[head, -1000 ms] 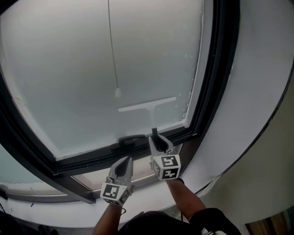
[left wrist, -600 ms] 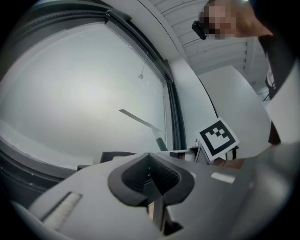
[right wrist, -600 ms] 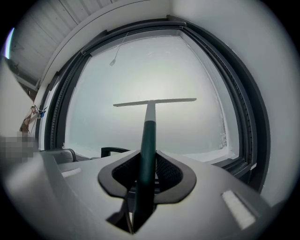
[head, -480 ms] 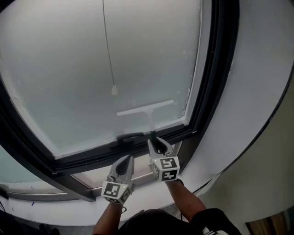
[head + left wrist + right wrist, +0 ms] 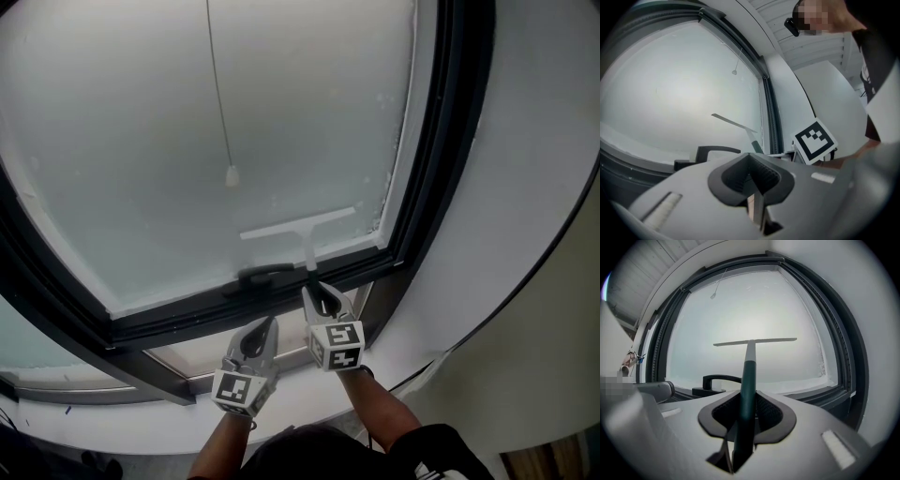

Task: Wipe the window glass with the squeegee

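Note:
The squeegee [image 5: 298,225] has a pale blade lying across the lower part of the frosted window glass [image 5: 169,131], near the bottom frame. Its dark green handle [image 5: 747,385] runs back into my right gripper [image 5: 320,298], which is shut on it. In the right gripper view the blade [image 5: 754,341] stands level across the pane. My left gripper [image 5: 262,336] hangs lower and to the left, shut with nothing between its jaws. From the left gripper view the squeegee [image 5: 733,123] shows at a slant against the glass.
A black window handle [image 5: 258,276] sits on the bottom frame just left of the squeegee. A thin cord with a small pull [image 5: 231,174] hangs in front of the glass. The dark frame [image 5: 441,150] rises at the right, with a white wall [image 5: 525,187] beyond it.
The squeegee blade and my right gripper have shifted only slightly; both stay low on the pane. My left gripper has edged a little to the right.

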A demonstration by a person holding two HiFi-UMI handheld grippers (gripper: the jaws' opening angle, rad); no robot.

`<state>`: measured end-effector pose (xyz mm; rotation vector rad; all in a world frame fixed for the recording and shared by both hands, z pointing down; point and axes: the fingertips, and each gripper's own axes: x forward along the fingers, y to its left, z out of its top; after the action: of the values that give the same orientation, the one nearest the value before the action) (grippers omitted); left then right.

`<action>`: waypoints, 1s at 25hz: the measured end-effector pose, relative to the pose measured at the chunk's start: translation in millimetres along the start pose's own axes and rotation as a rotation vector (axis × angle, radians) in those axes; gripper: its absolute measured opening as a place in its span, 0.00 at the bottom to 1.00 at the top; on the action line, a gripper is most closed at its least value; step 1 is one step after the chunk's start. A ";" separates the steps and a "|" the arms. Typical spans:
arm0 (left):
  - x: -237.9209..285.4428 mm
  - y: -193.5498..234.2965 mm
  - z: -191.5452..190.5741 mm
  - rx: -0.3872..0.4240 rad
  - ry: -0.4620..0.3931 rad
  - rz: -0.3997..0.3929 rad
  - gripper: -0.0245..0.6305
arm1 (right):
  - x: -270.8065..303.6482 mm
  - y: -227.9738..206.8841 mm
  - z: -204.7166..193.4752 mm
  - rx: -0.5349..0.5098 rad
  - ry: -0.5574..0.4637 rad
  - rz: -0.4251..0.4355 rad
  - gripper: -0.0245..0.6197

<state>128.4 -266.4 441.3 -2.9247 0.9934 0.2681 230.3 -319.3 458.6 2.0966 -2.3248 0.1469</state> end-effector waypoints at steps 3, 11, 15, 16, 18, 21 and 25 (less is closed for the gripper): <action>-0.7 3.4 -3.3 -0.024 0.005 0.012 0.04 | -1.2 -1.4 -6.8 -0.004 0.012 -0.002 0.18; -1.5 1.6 -12.2 -0.063 0.023 0.019 0.04 | -6.8 -2.2 -17.8 0.014 0.030 -0.009 0.18; 0.4 -2.1 -16.6 -0.067 0.030 0.021 0.04 | -9.6 -1.9 -27.8 0.022 0.052 0.002 0.18; 0.2 -2.9 -17.8 -0.069 0.033 0.023 0.04 | -10.4 -2.0 -30.0 0.021 0.055 0.003 0.18; -0.5 -3.9 -19.6 -0.071 0.039 0.028 0.04 | -11.7 -1.9 -33.0 0.025 0.062 0.004 0.18; -1.3 -5.5 -21.2 -0.071 0.044 0.039 0.04 | -12.3 -3.1 -35.4 0.024 0.065 0.010 0.18; -2.7 -8.0 -25.6 -0.070 0.057 0.057 0.04 | -12.2 -5.5 -42.1 0.026 0.075 0.019 0.18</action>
<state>135.0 -260.9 466.9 -2.9857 1.0979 0.2278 234.6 -304.5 500.0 2.0427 -2.3130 0.2527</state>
